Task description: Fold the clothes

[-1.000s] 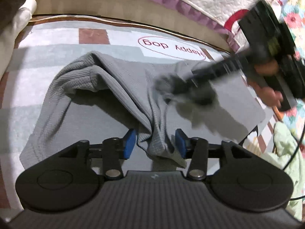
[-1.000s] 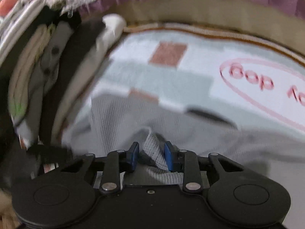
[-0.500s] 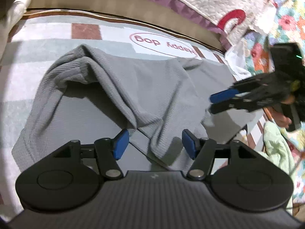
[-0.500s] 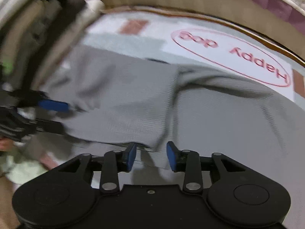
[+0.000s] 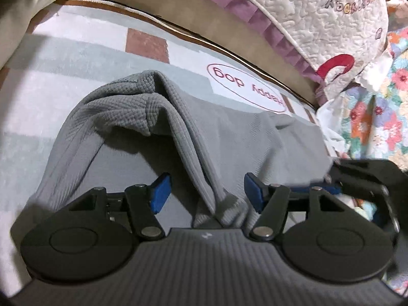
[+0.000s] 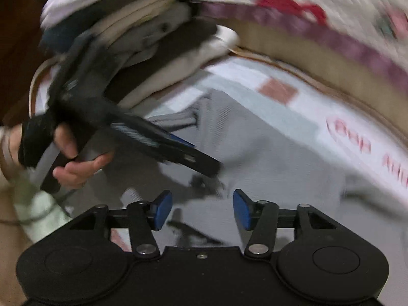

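Note:
A grey ribbed garment (image 5: pixel 229 137) lies partly folded on a pale mat (image 5: pixel 76 58) printed with a "Happy dog" oval. My left gripper (image 5: pixel 206 193) is open, and a raised fold ridge of the garment runs between its blue pads without being pinched. My right gripper (image 6: pixel 202 209) is also open, low over the flat grey cloth (image 6: pixel 267 158) with nothing between its fingers. In the left wrist view the right gripper (image 5: pixel 323 182) shows blurred at the garment's right edge. A hand (image 6: pixel 74 163) holds the left gripper (image 6: pixel 204 163) in the right wrist view.
A stack of folded clothes (image 6: pixel 142 38) sits at the mat's left end. A quilted cover with a purple frill (image 5: pixel 306 15) rises behind the mat. Floral fabric (image 5: pixel 377 107) lies to the right, and a pale green cloth (image 6: pixel 38 204) lies near the hand.
Both grippers opened and let go of the garment folds that they held a second ago. The right gripper swung out to the right edge, then came low beside the left gripper.

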Motion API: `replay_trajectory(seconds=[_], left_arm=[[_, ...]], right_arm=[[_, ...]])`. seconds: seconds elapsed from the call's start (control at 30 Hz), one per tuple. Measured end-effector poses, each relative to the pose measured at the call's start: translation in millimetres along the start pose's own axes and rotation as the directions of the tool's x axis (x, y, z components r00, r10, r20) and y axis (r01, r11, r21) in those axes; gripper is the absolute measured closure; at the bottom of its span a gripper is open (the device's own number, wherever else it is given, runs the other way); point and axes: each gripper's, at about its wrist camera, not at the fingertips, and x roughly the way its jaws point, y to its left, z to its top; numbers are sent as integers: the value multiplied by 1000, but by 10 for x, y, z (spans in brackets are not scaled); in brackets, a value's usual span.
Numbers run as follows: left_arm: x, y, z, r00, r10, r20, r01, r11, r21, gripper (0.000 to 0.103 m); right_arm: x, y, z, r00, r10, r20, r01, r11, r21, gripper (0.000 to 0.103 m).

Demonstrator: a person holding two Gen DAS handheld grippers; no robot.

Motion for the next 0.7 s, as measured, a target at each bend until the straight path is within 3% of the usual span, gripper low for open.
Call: replay_trajectory(seconds=[0.03,0.07,0.13,0.17,0.2,0.23,0.27,0.4,0.57,0.67,0.7], left_arm=[[34,2,12,1000,9,12,-9,1000,1,50],[54,-7,56,999,40,25,-40,999,2,76],[69,-60,145,990,116,78,-119,992,35,99],[66,-99,189,981,156,116,-164,985,61,99],[47,-130,226,969,188,160,-203,976,79,99],[28,-140,261,958,215,191,-234,969,85,99],[7,-104,286,956,215,202,-231,971,62,99],[-13,79,337,956,209,207,-209,978,-23,99],[17,153,316,961,203,188,-199,979,-42,99],[27,173,303,964,198,180,-193,980,-46,98],[30,180,298,964,197,177,-191,980,-47,98]], right_arm=[[48,69,-4,1000,4,-11,-5,999,-40,42],[100,133,-9,1000,6,-24,-8,997,-79,40],[264,171,-44,997,-21,-72,11,992,-130,39],[337,187,-63,995,-33,-94,18,988,-153,40],[330,173,-97,994,-18,-106,1,988,-156,51],[323,159,-131,993,-3,-117,-16,987,-158,68],[317,145,-165,992,12,-129,-33,986,-161,99],[291,90,-302,982,71,-177,-101,981,-167,98],[232,-40,-401,955,206,-215,-205,978,28,92],[7,-370,-395,971,217,-101,-196,963,186,88],[-68,-480,-393,974,215,-63,-195,952,238,73]])
